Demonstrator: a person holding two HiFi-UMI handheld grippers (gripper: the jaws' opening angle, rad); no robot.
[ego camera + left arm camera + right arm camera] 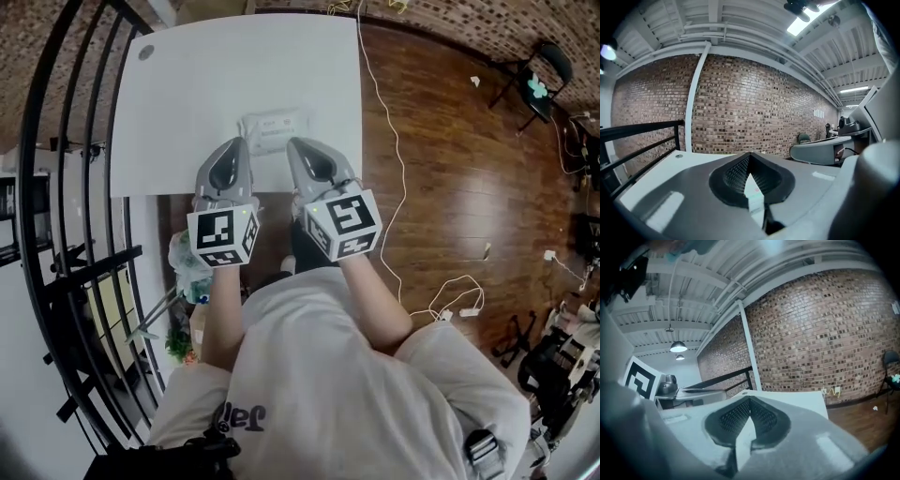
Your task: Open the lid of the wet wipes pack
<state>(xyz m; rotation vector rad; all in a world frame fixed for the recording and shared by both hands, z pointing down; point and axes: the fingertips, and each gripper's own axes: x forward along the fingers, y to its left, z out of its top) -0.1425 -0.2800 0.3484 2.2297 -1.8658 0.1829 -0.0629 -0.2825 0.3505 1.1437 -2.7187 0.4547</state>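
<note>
The wet wipes pack (pixel 272 129) is white with a pale label and lies flat near the front edge of the white table (pixel 187 103); its lid looks closed. My left gripper (pixel 242 142) sits just left of the pack's near edge, and my right gripper (pixel 292 142) is at its near right corner. Both point away from me over the table edge. In the left gripper view the left gripper (pixel 750 155) has its fingertips together with nothing held. The right gripper (pixel 749 400) looks the same in the right gripper view, tips closed and empty.
A black metal railing (pixel 56 187) runs along the table's left side. A white cable (pixel 389 141) trails over the wooden floor on the right, with a black chair (pixel 544 70) beyond it. A round grommet (pixel 145 52) sits in the table's far left corner.
</note>
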